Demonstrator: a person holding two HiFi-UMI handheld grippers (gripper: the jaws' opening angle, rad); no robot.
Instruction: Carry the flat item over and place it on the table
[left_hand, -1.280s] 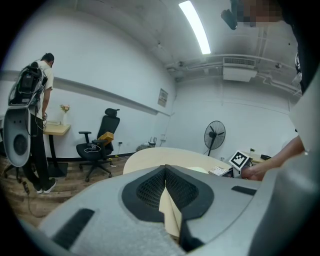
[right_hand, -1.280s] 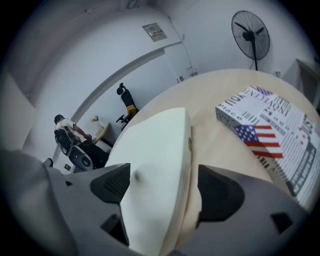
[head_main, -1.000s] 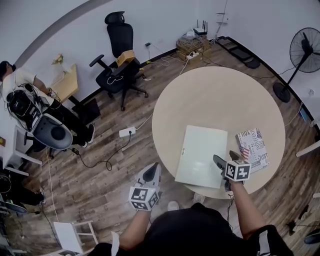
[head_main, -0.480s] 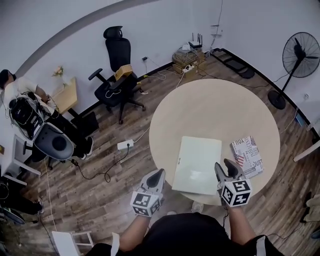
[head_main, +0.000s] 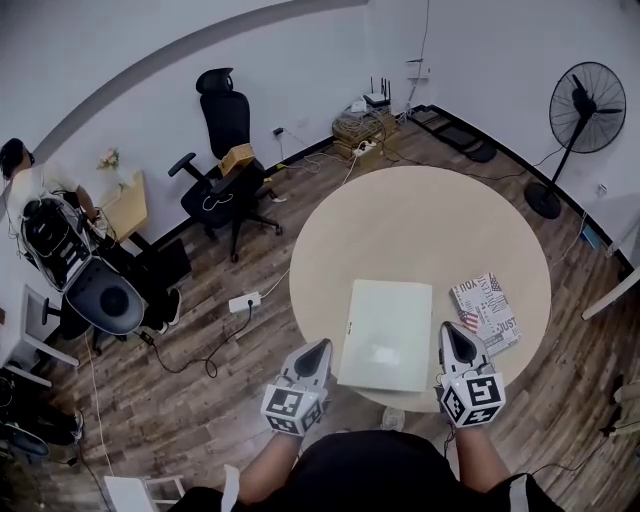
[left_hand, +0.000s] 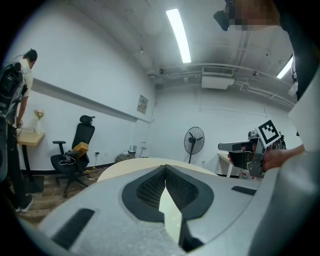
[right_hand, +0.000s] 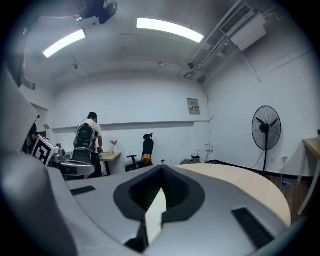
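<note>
**A:** Starting with the biggest things, what fills the room?

**B:** A wood-plank floor (head_main: 200, 390), and on it a round, pale table (head_main: 420, 215). Beyond the table a black office chair (head_main: 222, 165) stands by the far wall and a pedestal fan (head_main: 583, 105) stands to the right. A person with a backpack (head_main: 35, 205) is at a small desk on the far left.

**A:** And where is the flat item?

**B:** The flat item (head_main: 385, 333), a pale green rectangle, lies flat on the table. It sits on the side nearest the person holding the tools, and its near edge comes close to the rim. A printed magazine (head_main: 485, 312) lies on the table to its right, near it but apart.

**A:** How do the tools stand?

**B:** The left gripper (head_main: 316, 350) hovers over the floor, just off the table's edge, beside the item's left near corner. Its jaws are clenched, tips meeting, with nothing gripped between them. The right gripper (head_main: 455, 335) is over the table, between the item's right edge and the magazine. Its jaws are also pressed together and hold nothing. Neither tool has hold of the flat item, which lies between the two.
</note>
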